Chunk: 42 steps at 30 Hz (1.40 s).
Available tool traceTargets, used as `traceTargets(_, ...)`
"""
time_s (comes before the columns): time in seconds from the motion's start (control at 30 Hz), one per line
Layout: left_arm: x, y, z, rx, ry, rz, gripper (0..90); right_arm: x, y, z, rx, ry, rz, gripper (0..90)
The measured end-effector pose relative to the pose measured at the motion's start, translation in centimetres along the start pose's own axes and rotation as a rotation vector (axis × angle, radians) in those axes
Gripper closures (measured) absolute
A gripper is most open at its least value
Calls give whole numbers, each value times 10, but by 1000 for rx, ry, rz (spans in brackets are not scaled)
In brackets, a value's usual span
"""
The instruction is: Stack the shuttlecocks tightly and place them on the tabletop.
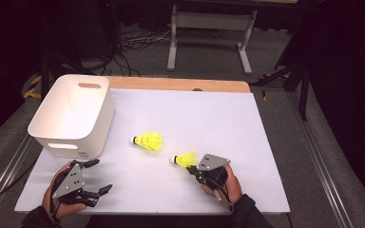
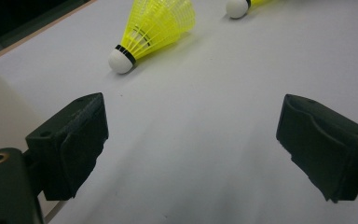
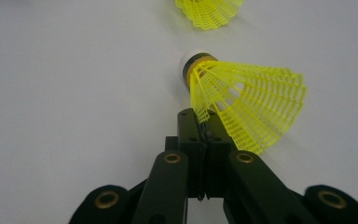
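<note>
Judged as early in the work: nothing yet in the white bin (image 1: 71,116), both shuttlecocks down on the white table sheet (image 1: 247,137).

Nearest, at the front edge, well to the front of the bin: left gripper (image 1: 94,178), spread wide, nothing between its black jaws, idle over bare sheet. Seen along those jaws in the left gripper view (image 2: 191,140): the bin's pale wall at the left margin, both yellow shuttlecocks beyond.

Farther from the bin, off to its right and front: right gripper (image 1: 193,170), clenched on the nearer shuttlecock (image 1: 185,159). In the right gripper view, jaws pressed flat together (image 3: 205,122), pinching the edge of the yellow mesh skirt (image 3: 247,105) just below the cork; white cork (image 3: 189,59) pointed away, toward the bin's side. Whether lifted or resting on the sheet: could not tell.

Beyond that, closer to the bin, just right of its front corner: second shuttlecock (image 1: 148,141), lying on its side, cork toward the bin, untouched, apart from both grippers.

Farthest: the bin itself, at the back left corner, open top, interior bare as far as visible.

Done, by this reading: one grasp secured. Left, as a judgement: carrying the held shuttlecock across to the bin, releasing it inside, then the same for the second one.
</note>
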<state>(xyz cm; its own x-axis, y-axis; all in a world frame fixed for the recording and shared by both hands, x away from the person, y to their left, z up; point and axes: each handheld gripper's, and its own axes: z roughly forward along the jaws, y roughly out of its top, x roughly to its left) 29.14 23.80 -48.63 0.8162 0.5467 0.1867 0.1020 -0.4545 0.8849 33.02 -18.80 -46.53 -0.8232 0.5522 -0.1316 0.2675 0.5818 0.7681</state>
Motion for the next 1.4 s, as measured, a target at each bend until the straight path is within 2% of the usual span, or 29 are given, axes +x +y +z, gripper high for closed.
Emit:
traceTargets(1.07,-1,0,-1,-1,5,4,97,-1,3,-9,-62,-14,-17,900)
traceTargets(1.4,-1,0,-1,-1,4,5,97,-8,6,-11,-83,-29,-6,900)
